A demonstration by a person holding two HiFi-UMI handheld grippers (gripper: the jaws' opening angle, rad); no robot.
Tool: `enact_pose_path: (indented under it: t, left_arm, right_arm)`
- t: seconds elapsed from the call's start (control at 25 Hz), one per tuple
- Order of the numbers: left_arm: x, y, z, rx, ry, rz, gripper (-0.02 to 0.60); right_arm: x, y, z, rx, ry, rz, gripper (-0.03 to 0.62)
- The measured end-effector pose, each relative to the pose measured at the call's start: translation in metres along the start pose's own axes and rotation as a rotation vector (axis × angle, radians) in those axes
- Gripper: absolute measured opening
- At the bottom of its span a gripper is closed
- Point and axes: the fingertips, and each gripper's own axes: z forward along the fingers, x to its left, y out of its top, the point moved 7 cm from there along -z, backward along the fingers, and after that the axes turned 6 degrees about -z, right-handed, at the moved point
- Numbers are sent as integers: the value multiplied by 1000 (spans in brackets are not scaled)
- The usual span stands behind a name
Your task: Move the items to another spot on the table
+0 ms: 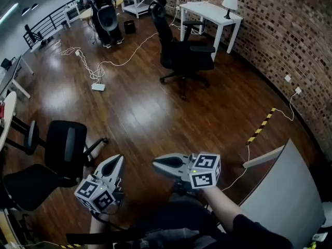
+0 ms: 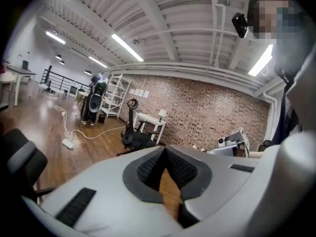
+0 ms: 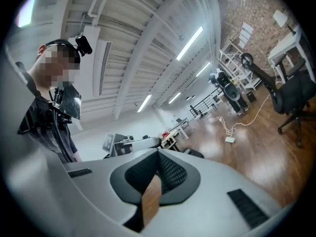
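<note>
None of the items to be moved shows in any view. In the head view, my left gripper (image 1: pixel 119 158) and right gripper (image 1: pixel 154 163) are held side by side over the wooden floor. Both are shut, with nothing between their jaws. The left one points up and away, the right one points left, and their tips are a short way apart. In the left gripper view, the left gripper (image 2: pixel 165 150) has its pads closed together and faces a brick wall. In the right gripper view, the right gripper (image 3: pixel 158 155) is likewise closed and empty. A pale table (image 1: pixel 290 201) shows at the lower right.
A black office chair (image 1: pixel 182 56) stands ahead in mid-floor, and another chair (image 1: pixel 58 154) is close on the left. A white desk with a lamp (image 1: pixel 210 12) is by the brick wall. A cable and power strip (image 1: pixel 98 86) and striped tape (image 1: pixel 261 125) lie on the floor.
</note>
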Motion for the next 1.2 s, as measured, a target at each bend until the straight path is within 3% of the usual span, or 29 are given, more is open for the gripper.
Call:
enact_pose_path:
  t: [0.08, 0.2, 0.44, 0.6, 0.92, 1.2]
  left_arm:
    - [-7, 2, 24, 51, -10, 60, -8]
    - [-19, 1, 63, 94, -50, 87, -8]
    - [-47, 12, 144, 158, -214, 153, -8]
    - [-64, 8, 194, 163, -328, 168, -6]
    - [-70, 1, 301, 265, -559, 133, -7]
    - [-78, 20, 390, 355, -741, 74, -8]
  right_arm:
    - [-18, 10, -20, -38, -41, 7, -21]
    - [-39, 19, -56, -55, -98, -9, -21]
    - [-56, 23, -116, -195, -221, 1, -21]
    - [-64, 18, -142, -197, -307, -14, -21]
    - [-96, 33, -176, -237, -522, -32, -20]
    - [-133, 55, -162, -225, -672, -44, -20]
